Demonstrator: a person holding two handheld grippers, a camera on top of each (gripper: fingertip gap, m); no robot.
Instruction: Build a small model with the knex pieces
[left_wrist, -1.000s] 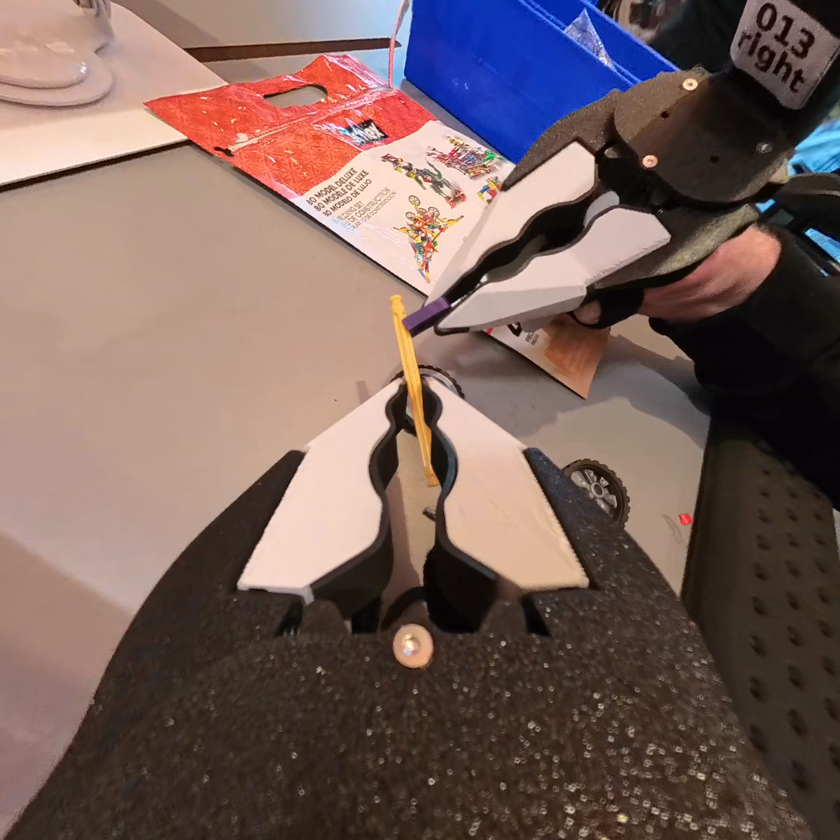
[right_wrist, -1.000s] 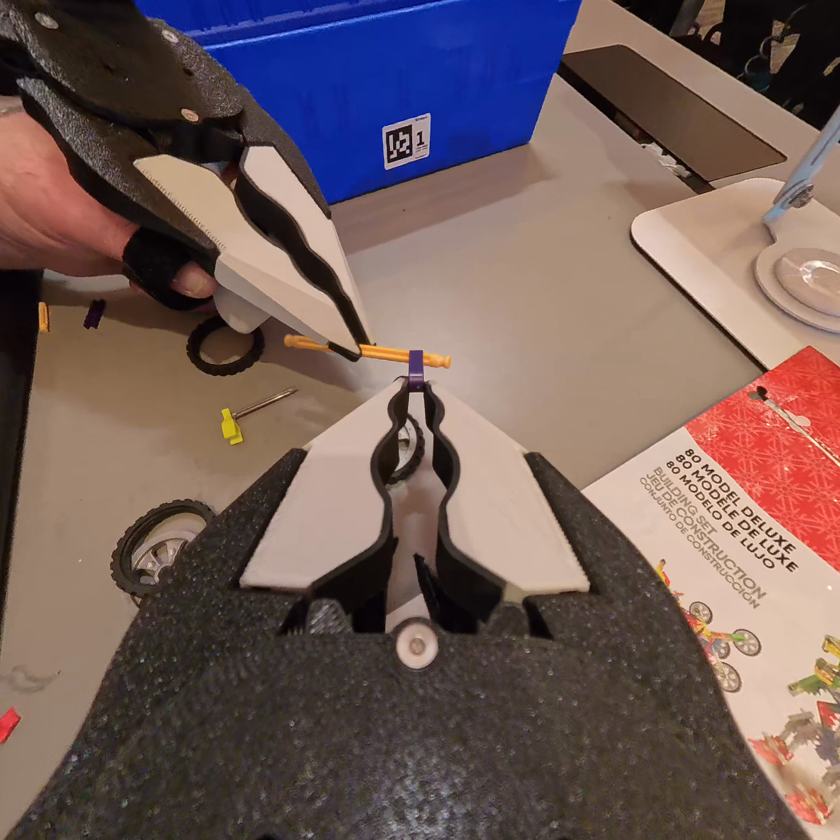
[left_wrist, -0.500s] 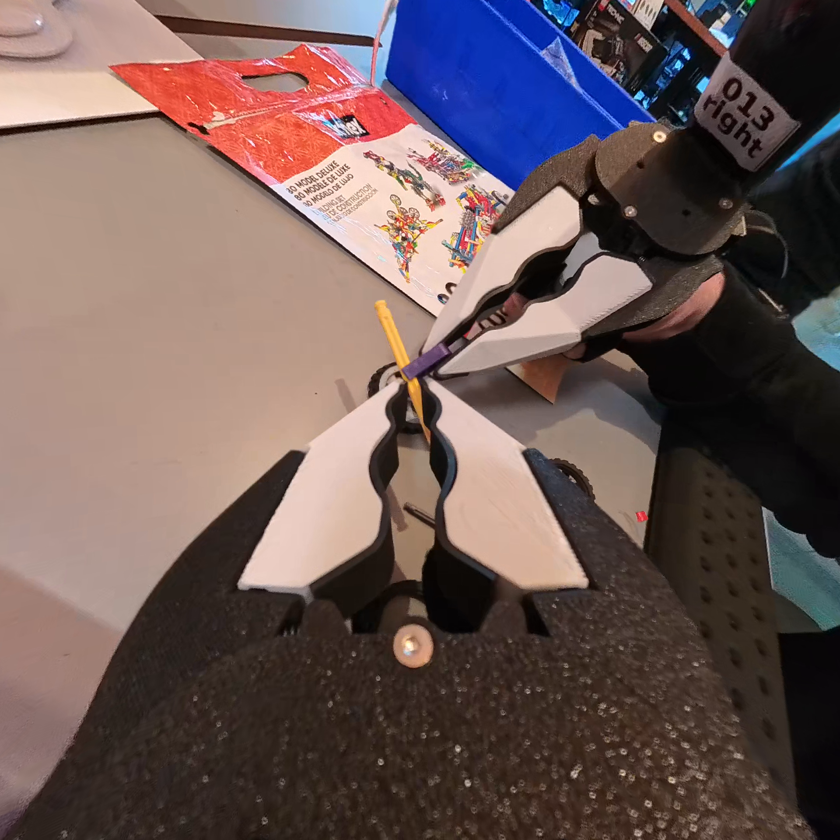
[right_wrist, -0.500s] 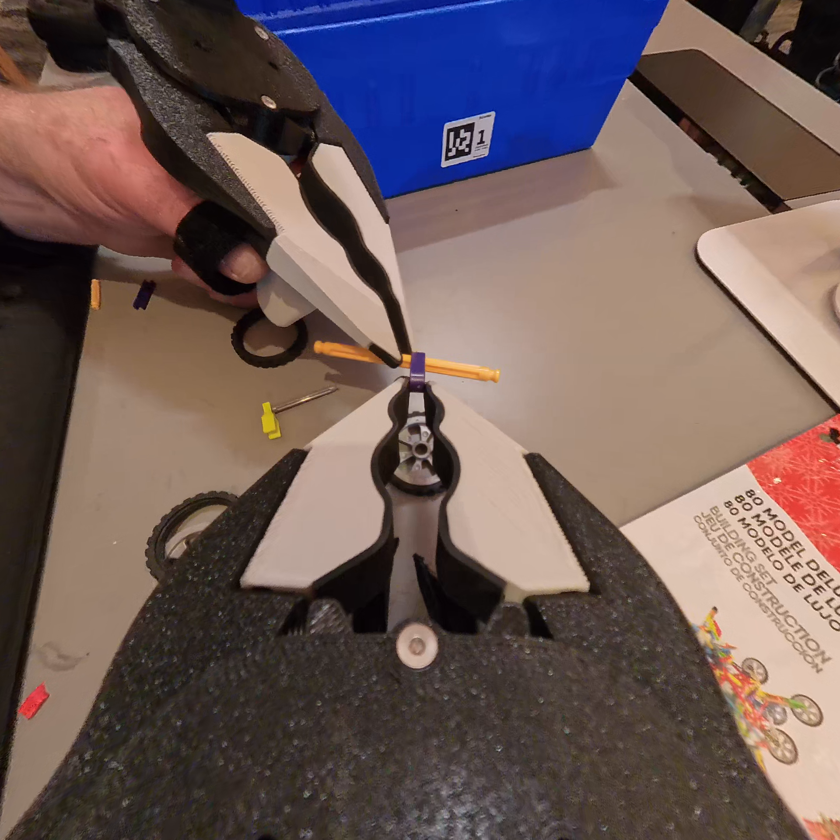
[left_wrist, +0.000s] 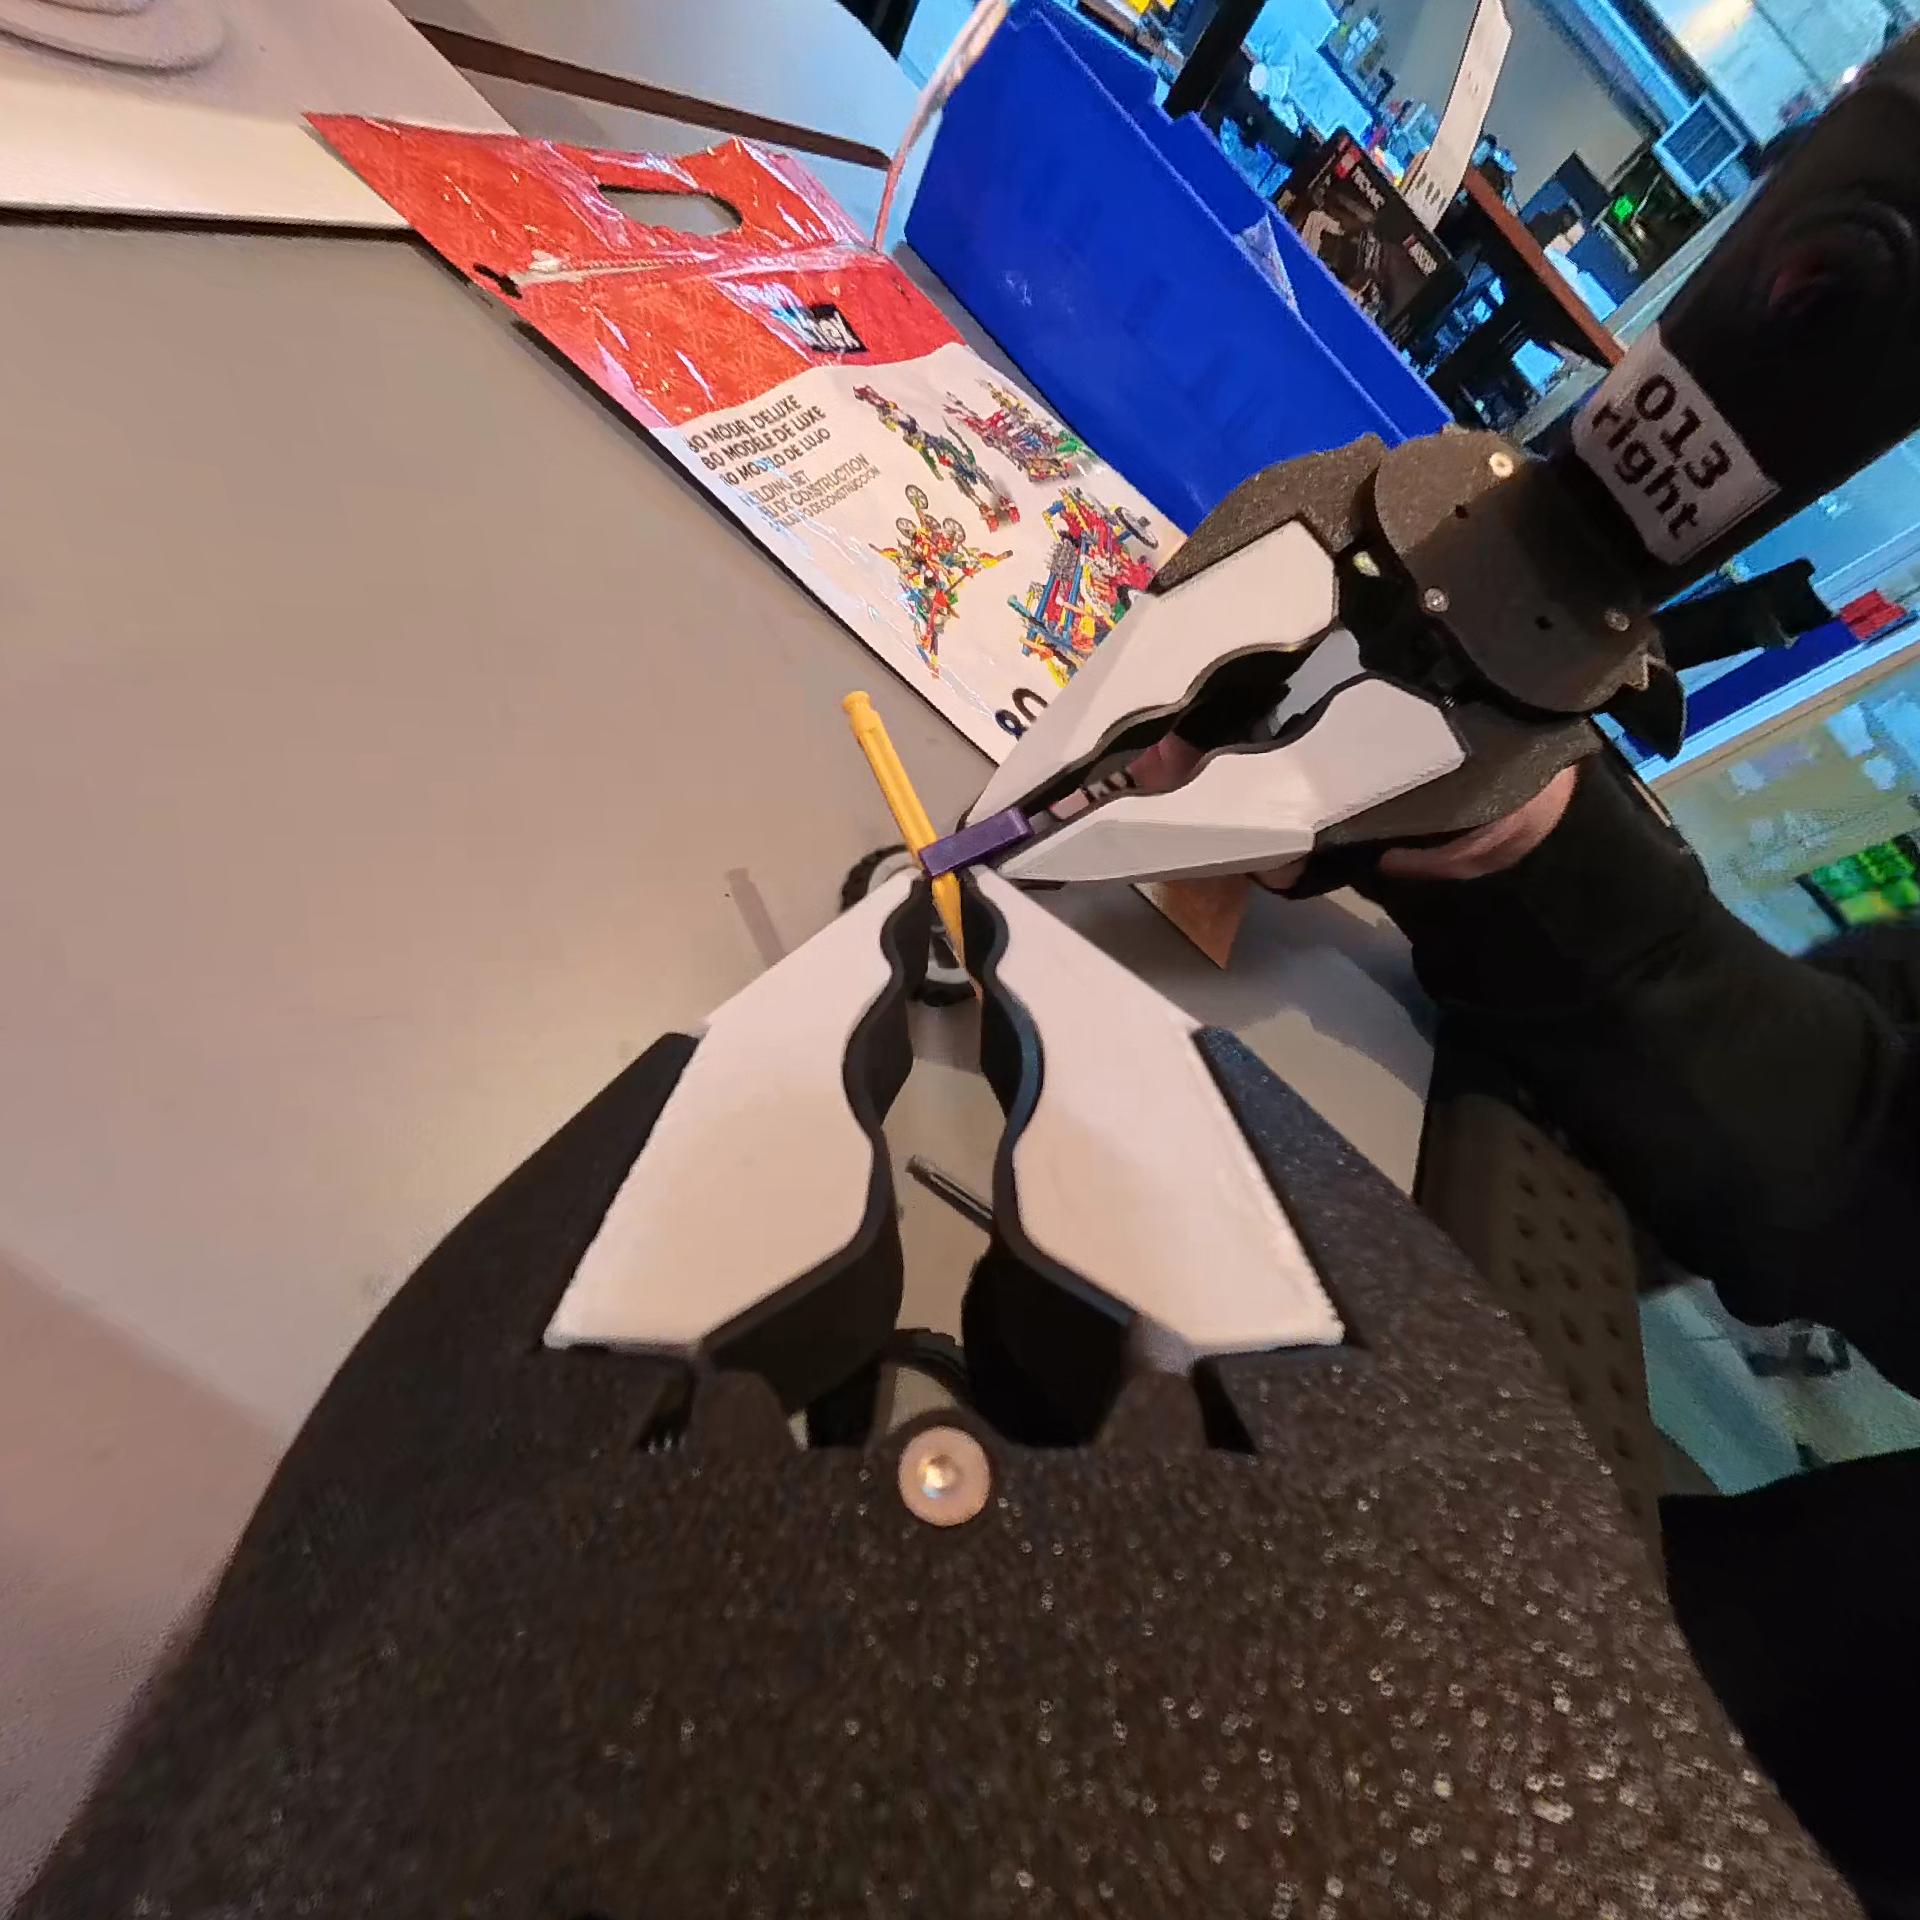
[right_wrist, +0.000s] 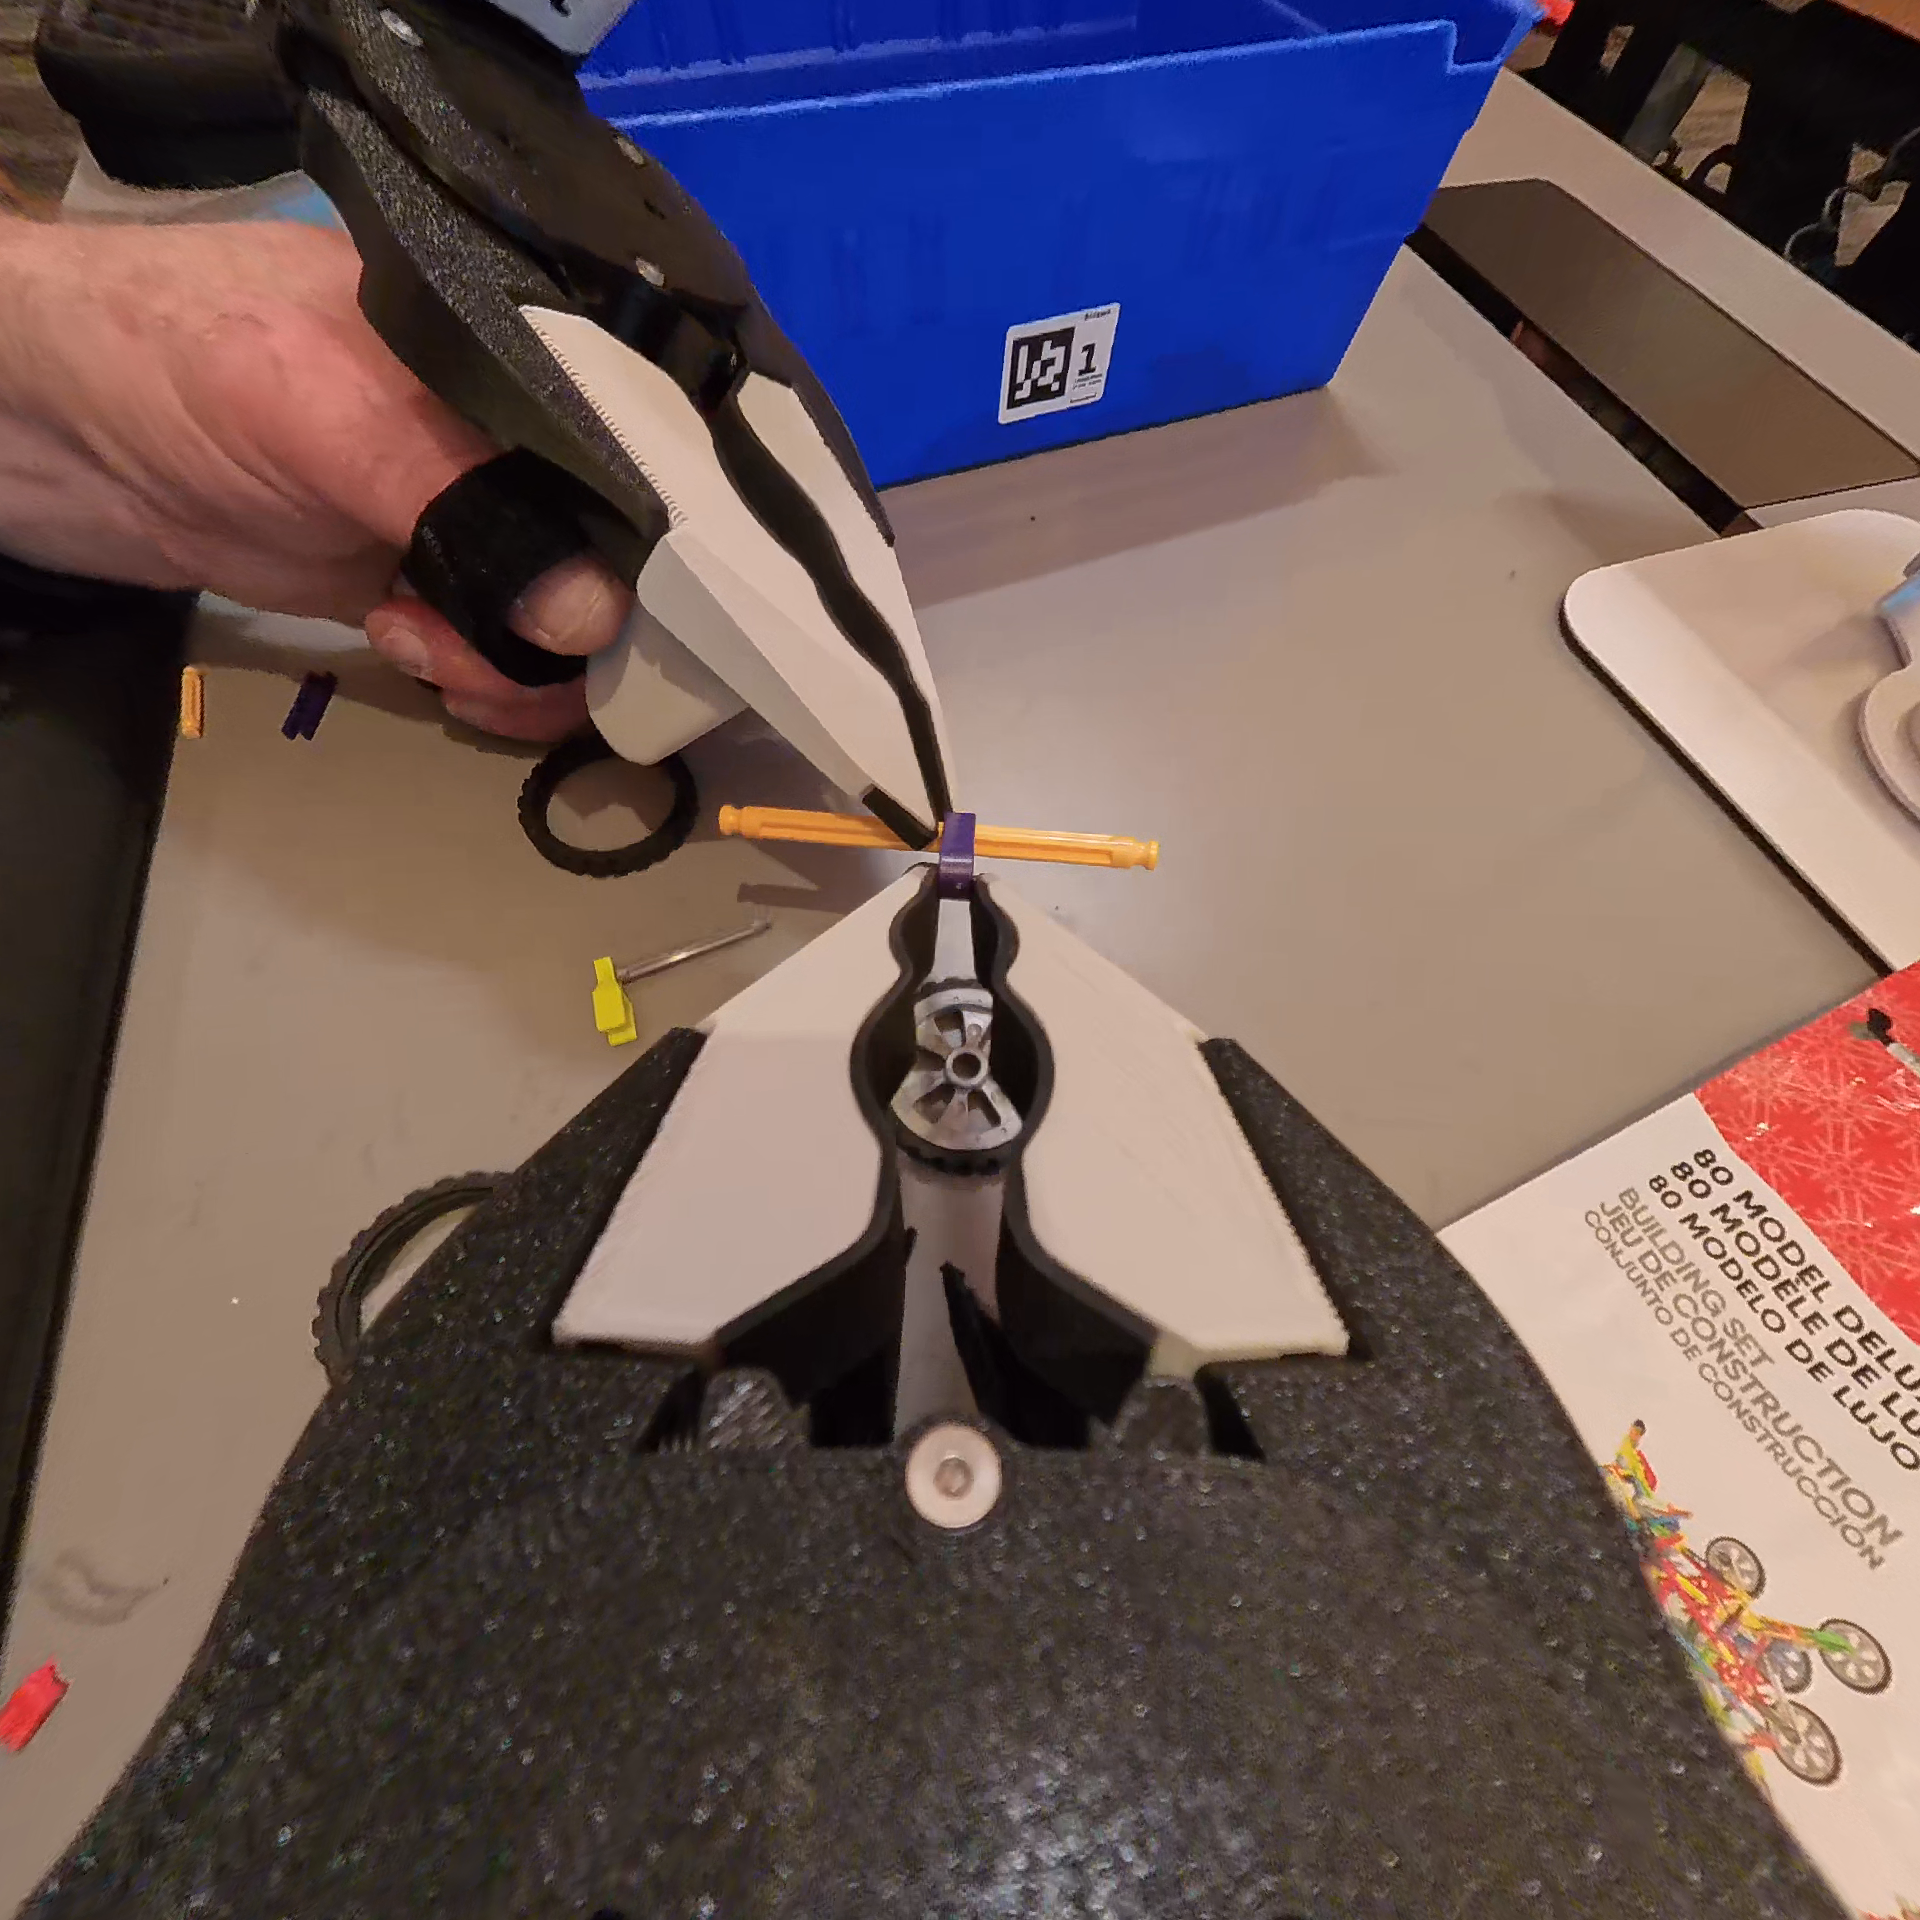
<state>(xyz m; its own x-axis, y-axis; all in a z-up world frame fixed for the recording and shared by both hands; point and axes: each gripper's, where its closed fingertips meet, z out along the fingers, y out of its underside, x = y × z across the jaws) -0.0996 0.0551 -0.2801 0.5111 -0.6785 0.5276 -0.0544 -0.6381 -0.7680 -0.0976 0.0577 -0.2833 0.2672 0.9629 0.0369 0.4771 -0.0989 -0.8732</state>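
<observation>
My left gripper (left_wrist: 940, 883) is shut on a thin yellow rod (left_wrist: 891, 769), which sticks up and forward past its tips. My right gripper (right_wrist: 954, 883) is shut on a small purple connector (right_wrist: 956, 852). The connector sits clipped around the rod (right_wrist: 1060, 844), near its middle. In the left wrist view the right gripper (left_wrist: 997, 836) comes in from the right with the connector (left_wrist: 975, 842) at its tips. In the right wrist view the left gripper (right_wrist: 920, 826) comes down from the upper left. Both are held above the grey table (right_wrist: 1299, 779).
A blue bin (right_wrist: 1039, 208) stands at the back. A red and white toy package (left_wrist: 790, 395) lies on the table. A black tyre ring (right_wrist: 608, 821), a grey wheel (right_wrist: 961, 1081), a yellow-handled pin (right_wrist: 644, 982) and small loose pieces lie below the grippers. A white pad (right_wrist: 1745, 665) is at right. The tips of both grippers are at nearly the same place. The grey wheel (right_wrist: 961, 1081) lies around 5 cm away from my right fingertips.
The purple connector has gone from apart from the rod to clipped onto it near the left gripper's tips. Both grippers have lifted and tilted a little; the grips are unchanged.
</observation>
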